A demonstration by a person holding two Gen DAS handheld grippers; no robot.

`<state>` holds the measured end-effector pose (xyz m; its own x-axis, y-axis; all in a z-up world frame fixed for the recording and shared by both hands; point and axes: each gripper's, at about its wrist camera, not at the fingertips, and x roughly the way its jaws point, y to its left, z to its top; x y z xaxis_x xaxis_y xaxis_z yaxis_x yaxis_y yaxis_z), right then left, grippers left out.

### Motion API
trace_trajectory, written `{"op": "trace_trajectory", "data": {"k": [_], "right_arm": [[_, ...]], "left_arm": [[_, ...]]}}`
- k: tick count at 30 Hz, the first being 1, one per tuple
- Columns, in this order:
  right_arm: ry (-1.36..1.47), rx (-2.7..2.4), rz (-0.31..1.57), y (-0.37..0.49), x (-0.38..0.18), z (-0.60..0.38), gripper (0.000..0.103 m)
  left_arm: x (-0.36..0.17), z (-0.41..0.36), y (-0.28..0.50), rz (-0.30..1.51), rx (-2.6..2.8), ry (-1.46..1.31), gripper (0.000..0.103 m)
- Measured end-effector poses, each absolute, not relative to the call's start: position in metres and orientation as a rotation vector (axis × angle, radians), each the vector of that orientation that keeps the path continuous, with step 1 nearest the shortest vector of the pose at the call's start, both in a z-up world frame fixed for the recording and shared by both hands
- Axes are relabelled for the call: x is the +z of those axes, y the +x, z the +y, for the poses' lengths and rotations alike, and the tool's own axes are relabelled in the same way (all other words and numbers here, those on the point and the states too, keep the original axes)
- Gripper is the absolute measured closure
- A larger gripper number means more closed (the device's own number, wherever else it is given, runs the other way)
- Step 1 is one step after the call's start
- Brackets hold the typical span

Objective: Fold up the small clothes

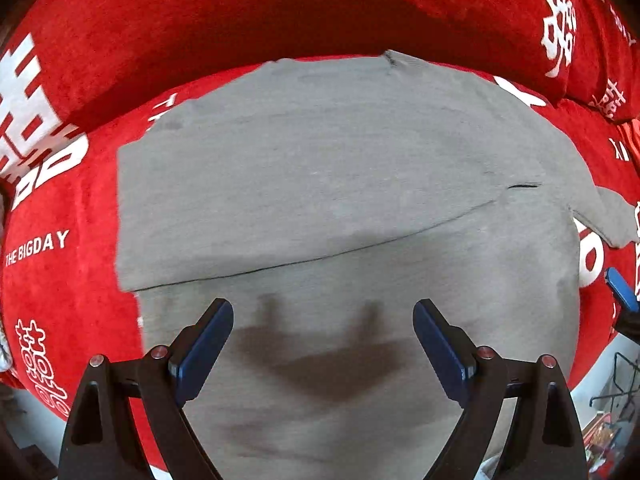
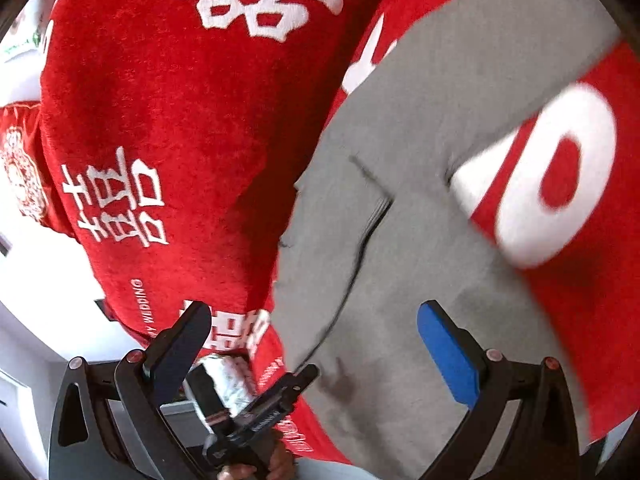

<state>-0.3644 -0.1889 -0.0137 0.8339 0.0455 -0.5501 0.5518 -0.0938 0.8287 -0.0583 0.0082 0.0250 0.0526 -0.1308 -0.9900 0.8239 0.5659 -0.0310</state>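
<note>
A grey garment (image 1: 340,168) lies spread on a red cover with white characters (image 1: 48,200). One part is folded over, with a fold edge running across the middle. My left gripper (image 1: 323,316) is open and empty just above the garment's near part; its shadow falls on the cloth. A sleeve (image 1: 612,220) sticks out at the right. In the right wrist view the same garment (image 2: 420,208) runs diagonally, and my right gripper (image 2: 314,316) is open and empty over its edge. The left gripper's body (image 2: 256,408) shows below.
The red cover (image 2: 160,120) rises into cushions behind the garment (image 1: 280,8). A blue fingertip of the other gripper (image 1: 620,288) shows at the right edge. Floor and clutter (image 1: 608,420) lie at lower right.
</note>
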Motion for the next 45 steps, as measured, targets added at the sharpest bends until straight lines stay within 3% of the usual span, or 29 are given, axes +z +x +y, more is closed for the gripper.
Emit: {"op": "trace_trajectory", "data": {"k": [14,26,43,45], "right_arm": [[1.678,-0.628,0.516,-0.446,-0.041,-0.255,0.0],[1.724,-0.889,0.402,-0.535,-0.07,-0.297,0.0],[1.773,-0.882,0.249,-0.55,-0.097,-0.353,0.0],[1.784,-0.878,0.25,-0.549,-0.096,-0.354,0.007]], "left_arm": [[0.008,-0.062,-0.112,1.357,-0.853,0.736,0.011],[-0.003,-0.095,-0.136,1.389,-0.896,0.77,0.011],[-0.005,-0.149,-0.151,1.405,-0.913,0.675,0.011],[-0.005,-0.152,-0.147,1.396,-0.901,0.667,0.011]]}}
